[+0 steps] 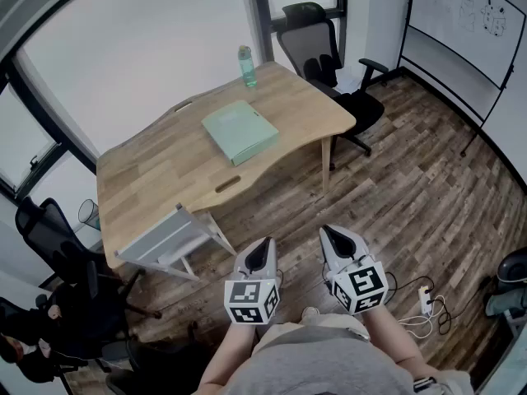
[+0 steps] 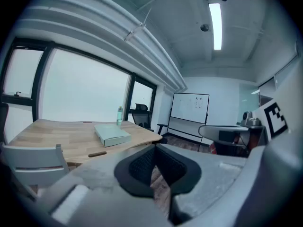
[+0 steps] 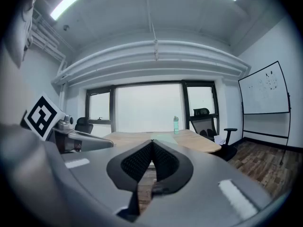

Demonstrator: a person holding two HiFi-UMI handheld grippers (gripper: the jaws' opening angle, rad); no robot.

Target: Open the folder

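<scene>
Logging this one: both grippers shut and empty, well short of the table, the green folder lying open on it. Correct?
Not quite: the folder lies closed on the table, as the head view shows. The rest holds: the left gripper and the right gripper are shut, empty and well short of the table.

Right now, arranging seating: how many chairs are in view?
3: black office chair beyond the table, second black chair at its left end, grey chair at its near side. Others possibly hidden.
</scene>
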